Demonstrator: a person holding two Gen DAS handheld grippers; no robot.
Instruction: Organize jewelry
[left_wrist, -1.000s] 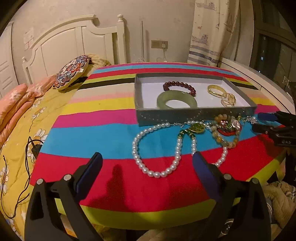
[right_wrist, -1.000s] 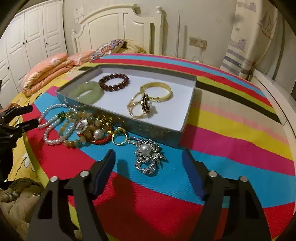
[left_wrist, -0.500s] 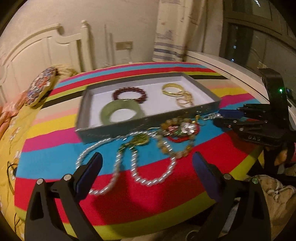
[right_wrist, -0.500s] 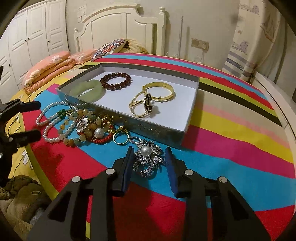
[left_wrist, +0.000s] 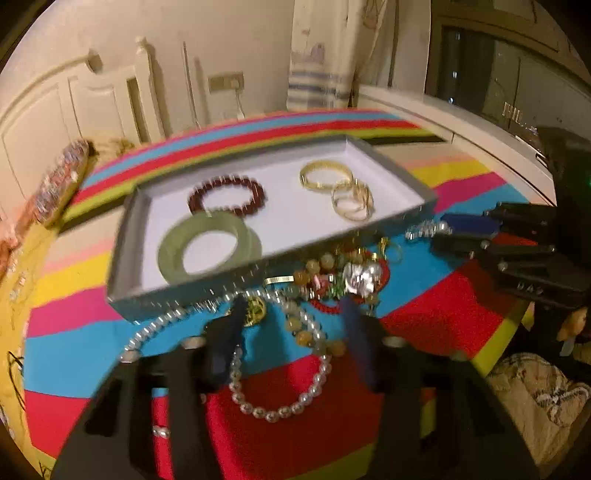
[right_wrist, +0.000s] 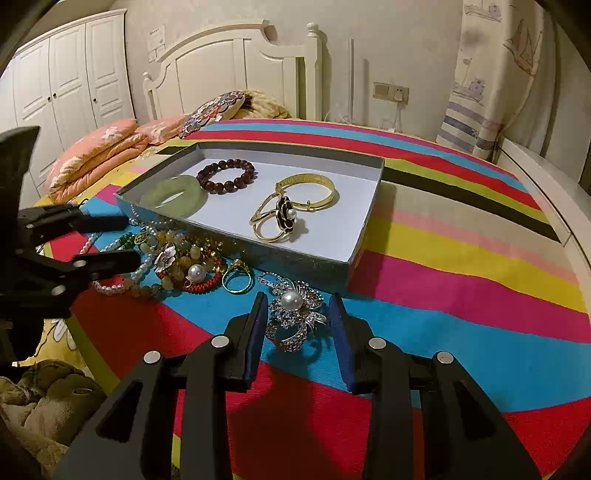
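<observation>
A grey box (left_wrist: 184, 295) on the striped cloth holds a jade bangle (left_wrist: 170, 254), a dark red bead bracelet (left_wrist: 195, 199) and gold bangles (left_wrist: 310, 173). Loose pieces lie tangled in front of it. My left gripper (left_wrist: 291, 306) hangs over this pile with its jaws closing. The pearl necklace (left_wrist: 280, 411) and amber beads (left_wrist: 295, 325) lie between the pads, with gaps on both sides. My right gripper (right_wrist: 297, 297) is shut on the silver pearl brooch (right_wrist: 295, 321), which still rests on the cloth.
A gold ring (right_wrist: 236, 284) and a red cord bracelet (right_wrist: 203, 284) lie left of the brooch. The bed with pink pillows (right_wrist: 96, 155) is behind the box. The cloth's front edge (left_wrist: 491, 354) drops off near both grippers.
My left gripper has swung in over the jewelry pile and its jaws have narrowed around the strands. The right jaws closed in on the brooch and have held that width since.
</observation>
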